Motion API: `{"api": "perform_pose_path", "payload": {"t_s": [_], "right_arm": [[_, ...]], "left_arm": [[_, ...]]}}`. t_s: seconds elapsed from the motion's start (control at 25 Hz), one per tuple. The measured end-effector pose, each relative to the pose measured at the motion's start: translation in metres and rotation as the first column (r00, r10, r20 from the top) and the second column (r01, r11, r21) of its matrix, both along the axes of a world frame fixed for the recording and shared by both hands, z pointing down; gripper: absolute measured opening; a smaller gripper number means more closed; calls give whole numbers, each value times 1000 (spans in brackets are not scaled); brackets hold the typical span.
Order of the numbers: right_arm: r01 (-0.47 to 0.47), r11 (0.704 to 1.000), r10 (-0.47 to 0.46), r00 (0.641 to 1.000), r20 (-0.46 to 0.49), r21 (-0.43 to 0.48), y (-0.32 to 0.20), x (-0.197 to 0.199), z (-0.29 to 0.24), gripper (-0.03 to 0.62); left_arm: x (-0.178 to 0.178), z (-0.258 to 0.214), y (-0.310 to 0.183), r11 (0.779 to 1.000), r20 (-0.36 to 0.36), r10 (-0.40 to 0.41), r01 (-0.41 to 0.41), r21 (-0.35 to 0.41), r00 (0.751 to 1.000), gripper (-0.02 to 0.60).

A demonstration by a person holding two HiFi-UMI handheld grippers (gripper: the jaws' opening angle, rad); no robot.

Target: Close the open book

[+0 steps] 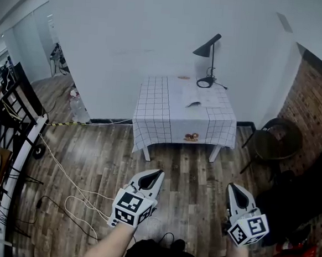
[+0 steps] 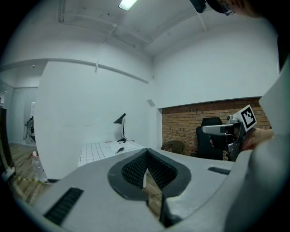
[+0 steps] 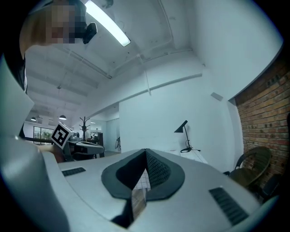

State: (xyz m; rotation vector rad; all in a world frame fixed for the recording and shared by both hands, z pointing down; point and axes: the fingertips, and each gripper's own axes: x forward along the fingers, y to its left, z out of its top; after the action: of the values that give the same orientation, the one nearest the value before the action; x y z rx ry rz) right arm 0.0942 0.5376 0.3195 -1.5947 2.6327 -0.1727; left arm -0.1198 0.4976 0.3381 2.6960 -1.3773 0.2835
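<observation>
The open book (image 1: 198,98) lies on the bench (image 1: 154,105) with the checked cloth, near a black lamp (image 1: 208,59). The left gripper (image 1: 155,174) and right gripper (image 1: 233,187) hover above the wooden floor (image 1: 93,147), well apart from the bench, jaws clenched on nothing
</observation>
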Motion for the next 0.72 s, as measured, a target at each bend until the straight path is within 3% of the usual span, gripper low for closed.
{"api": "perform_pose_path", "payload": {"t_s": [0.36, 0.72], "right_arm": [[12, 999, -12, 1000, 18, -33, -6, 19, 12, 3], [-2, 995, 2, 1000, 2, -98, -57, 6, 36, 3]], "left_arm": [[27, 7, -1, 1000, -3, 17, -17, -15, 1000, 5], [22, 26, -59, 998, -28, 46, -47, -49, 999, 5]]}}
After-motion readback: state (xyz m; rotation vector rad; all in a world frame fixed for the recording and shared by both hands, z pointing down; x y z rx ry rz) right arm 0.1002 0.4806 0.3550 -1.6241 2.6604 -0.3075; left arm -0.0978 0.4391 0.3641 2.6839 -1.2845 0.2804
